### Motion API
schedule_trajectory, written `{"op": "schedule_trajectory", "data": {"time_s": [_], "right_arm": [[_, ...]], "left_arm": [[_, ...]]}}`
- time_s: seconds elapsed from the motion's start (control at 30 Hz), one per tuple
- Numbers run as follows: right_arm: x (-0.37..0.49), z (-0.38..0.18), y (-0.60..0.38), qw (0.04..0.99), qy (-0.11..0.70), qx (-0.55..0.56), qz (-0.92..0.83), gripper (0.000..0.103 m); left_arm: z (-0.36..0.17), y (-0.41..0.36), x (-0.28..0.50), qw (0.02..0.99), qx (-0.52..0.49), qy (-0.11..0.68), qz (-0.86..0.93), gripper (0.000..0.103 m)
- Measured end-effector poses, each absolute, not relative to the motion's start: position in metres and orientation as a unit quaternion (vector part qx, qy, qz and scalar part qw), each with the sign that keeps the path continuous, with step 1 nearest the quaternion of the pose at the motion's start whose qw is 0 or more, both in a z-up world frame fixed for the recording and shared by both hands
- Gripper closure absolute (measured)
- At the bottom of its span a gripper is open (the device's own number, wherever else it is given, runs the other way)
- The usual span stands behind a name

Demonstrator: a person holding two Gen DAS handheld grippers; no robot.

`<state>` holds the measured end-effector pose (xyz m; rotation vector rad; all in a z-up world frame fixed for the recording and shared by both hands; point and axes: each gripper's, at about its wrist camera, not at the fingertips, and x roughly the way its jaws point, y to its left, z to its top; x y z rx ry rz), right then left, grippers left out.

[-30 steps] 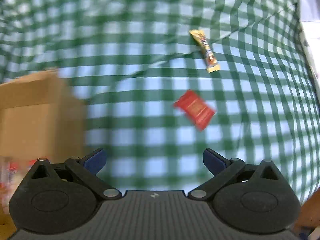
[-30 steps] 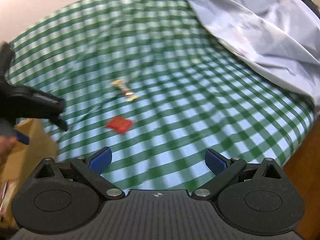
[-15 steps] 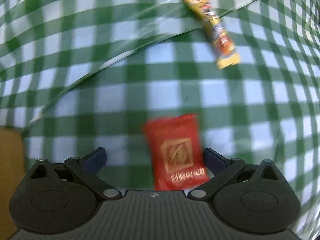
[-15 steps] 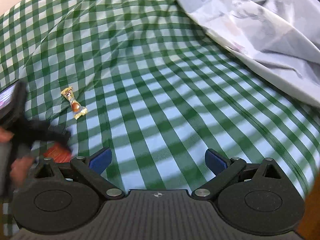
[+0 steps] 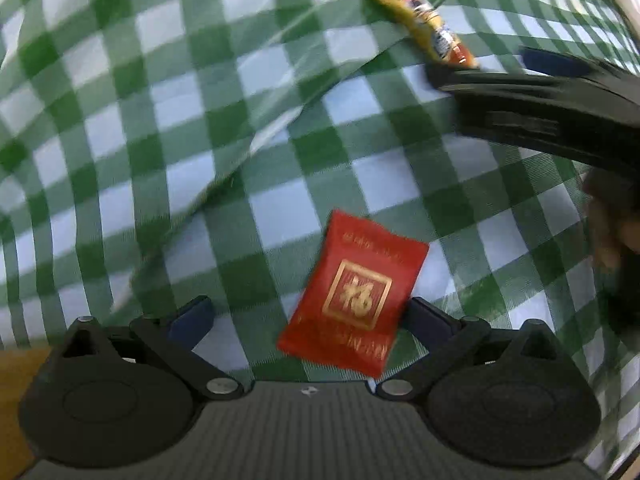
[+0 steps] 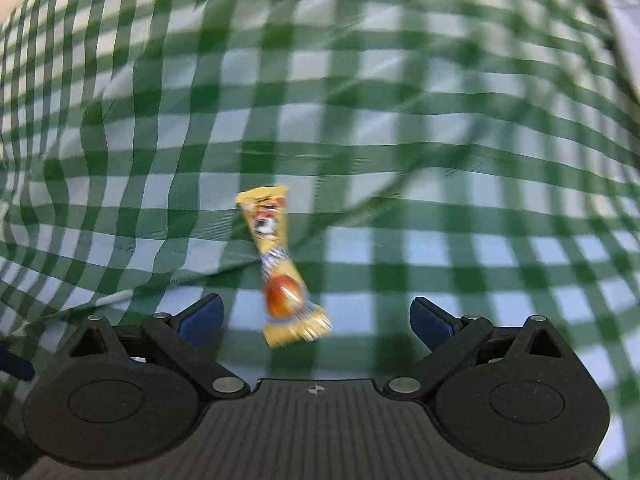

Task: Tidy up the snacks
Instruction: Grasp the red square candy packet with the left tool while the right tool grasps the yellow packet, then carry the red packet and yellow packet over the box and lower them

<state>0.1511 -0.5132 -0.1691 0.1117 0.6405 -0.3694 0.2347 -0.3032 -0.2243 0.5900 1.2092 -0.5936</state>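
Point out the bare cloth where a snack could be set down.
Bare: checked cloth left of the red packet, past the fold. Crowded: around the yellow bar, where the right tool reaches in.

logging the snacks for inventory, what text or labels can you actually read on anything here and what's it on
"福": large gold character in a gold square on the front of the red packet.
Red packet, small gold lines above and below the square: too blurred to read.
Yellow wrapper: printed pictures and lettering, all blurred in both views, nothing readable.
Green checked cloth: no text.
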Motion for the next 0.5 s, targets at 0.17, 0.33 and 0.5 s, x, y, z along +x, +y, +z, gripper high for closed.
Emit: {"op": "schedule_trajectory", "data": {"time_s": [0.17, 0.33, 0.5], "right_arm": [[0.178, -0.183, -0.51, 0.931, 0.312, 0.017, -0.186, 0.078], [0.133, -0.168, -0.5, 0.929, 0.309, 0.033, -0.202, 0.078], [0.039, -0.13, -0.465, 0.93, 0.277, 0.084, -0.228, 0.078]], "left_arm": [[-0.205, -0.304, 0.231, 0.749, 0.253, 0.535, -0.298, 0.058], [-0.18, -0.277, 0.199, 0.756, 0.219, 0.539, -0.301, 0.058], [-0.131, -0.226, 0.141, 0.764, 0.204, 0.52, -0.324, 0.058]]}}
